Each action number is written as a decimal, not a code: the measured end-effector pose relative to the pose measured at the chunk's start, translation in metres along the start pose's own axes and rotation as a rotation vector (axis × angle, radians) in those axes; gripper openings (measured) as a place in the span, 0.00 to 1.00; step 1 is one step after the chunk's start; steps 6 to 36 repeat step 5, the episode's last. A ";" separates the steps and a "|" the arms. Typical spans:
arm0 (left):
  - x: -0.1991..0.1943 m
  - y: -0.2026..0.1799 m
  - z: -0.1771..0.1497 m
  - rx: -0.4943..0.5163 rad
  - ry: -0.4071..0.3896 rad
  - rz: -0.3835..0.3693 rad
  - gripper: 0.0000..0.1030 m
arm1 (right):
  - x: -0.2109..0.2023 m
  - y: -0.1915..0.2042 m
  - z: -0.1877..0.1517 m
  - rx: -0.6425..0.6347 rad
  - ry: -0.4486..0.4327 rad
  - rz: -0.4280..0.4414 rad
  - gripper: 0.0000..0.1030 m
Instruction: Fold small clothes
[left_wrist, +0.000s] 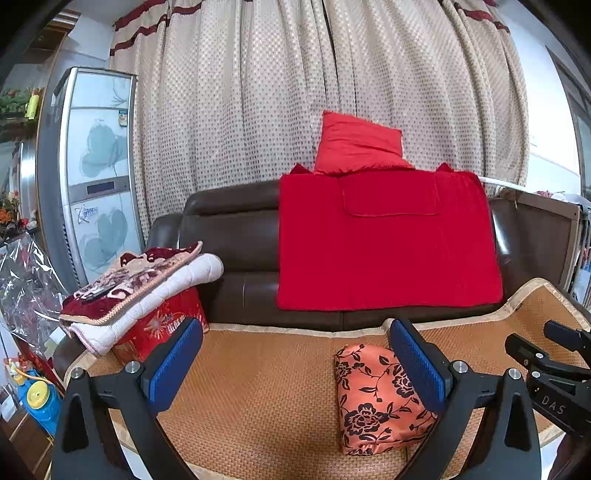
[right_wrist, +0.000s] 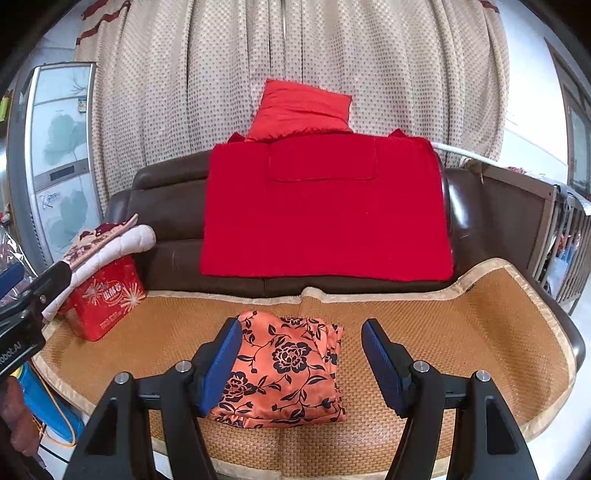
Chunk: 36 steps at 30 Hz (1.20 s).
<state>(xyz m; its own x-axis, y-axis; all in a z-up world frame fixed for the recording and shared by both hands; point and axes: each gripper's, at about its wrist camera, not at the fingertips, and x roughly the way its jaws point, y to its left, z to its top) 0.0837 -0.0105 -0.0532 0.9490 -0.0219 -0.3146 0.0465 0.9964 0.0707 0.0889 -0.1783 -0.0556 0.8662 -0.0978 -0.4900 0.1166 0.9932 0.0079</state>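
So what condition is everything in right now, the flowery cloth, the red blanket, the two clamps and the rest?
Orange floral garment: folded into a compact bundle, lying on the woven mat.
Left gripper: open, holding nothing.
Right gripper: open, astride the garment, not gripping it.
Red blanket: spread flat over the brown sofa back.
Red cushion: propped upright against the curtain.
Quilted blankets: folded, stacked on a red box.
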 end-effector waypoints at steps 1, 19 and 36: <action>0.004 0.000 -0.001 0.000 0.001 -0.001 0.98 | 0.005 0.000 0.000 0.000 0.005 0.001 0.69; 0.027 0.000 -0.003 -0.025 0.026 -0.011 0.98 | 0.030 -0.004 -0.001 0.005 0.034 0.011 0.69; 0.027 0.000 -0.003 -0.025 0.026 -0.011 0.98 | 0.030 -0.004 -0.001 0.005 0.034 0.011 0.69</action>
